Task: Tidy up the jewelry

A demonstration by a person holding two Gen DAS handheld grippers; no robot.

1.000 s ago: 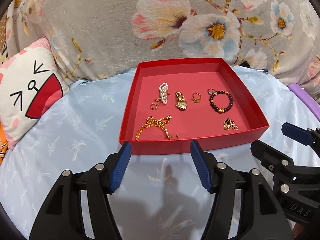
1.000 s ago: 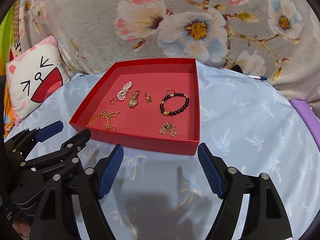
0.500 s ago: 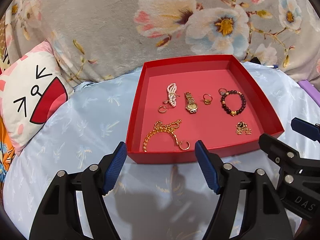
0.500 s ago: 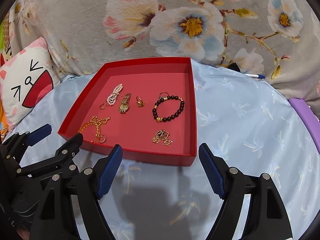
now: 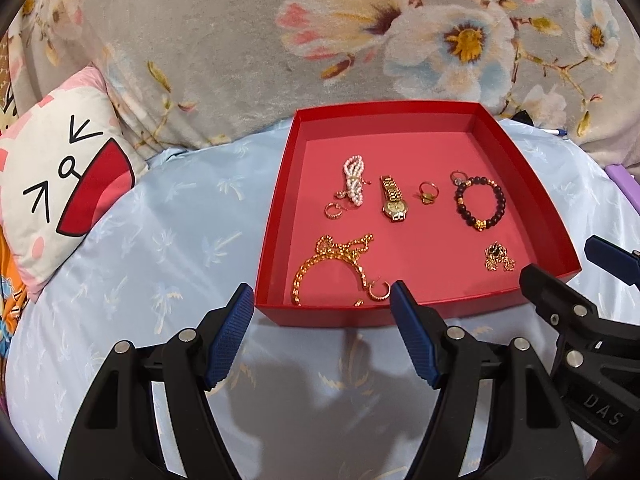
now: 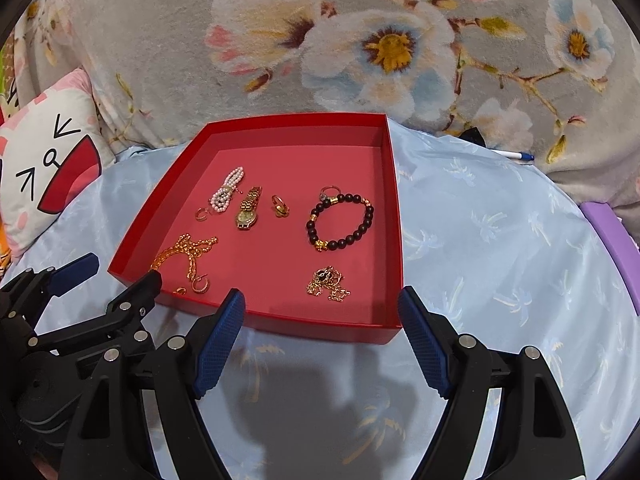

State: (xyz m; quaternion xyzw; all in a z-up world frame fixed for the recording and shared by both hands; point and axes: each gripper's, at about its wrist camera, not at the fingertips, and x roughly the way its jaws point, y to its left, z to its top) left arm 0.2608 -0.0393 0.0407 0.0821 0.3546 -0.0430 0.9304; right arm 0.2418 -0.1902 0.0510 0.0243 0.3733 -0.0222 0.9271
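A red tray (image 5: 276,216) lies on the bed. In it are a pearl bracelet (image 5: 354,180), a gold watch (image 5: 393,200), a gold ring (image 5: 427,193), a dark bead bracelet (image 5: 480,204), a gold chain (image 5: 336,258), a hoop earring (image 5: 378,290) and a small gold pendant cluster (image 5: 498,262). My left gripper (image 5: 320,296) hangs open at the tray's near left edge and holds nothing. My right gripper (image 6: 321,296) is open and empty at the near right edge, just before the pendant cluster (image 6: 328,282) and bead bracelet (image 6: 340,220).
A pale blue sheet (image 5: 160,240) covers the bed. To the left lies a cat-face pillow (image 5: 60,184), and a floral blanket (image 5: 360,40) rises behind the tray. At the right lie a pen (image 6: 516,155) and a purple strip (image 6: 612,240).
Both grippers have crept slightly toward the tray, so more of its floor shows. The left jaws stand a little wider than before. The jewelry has not moved.
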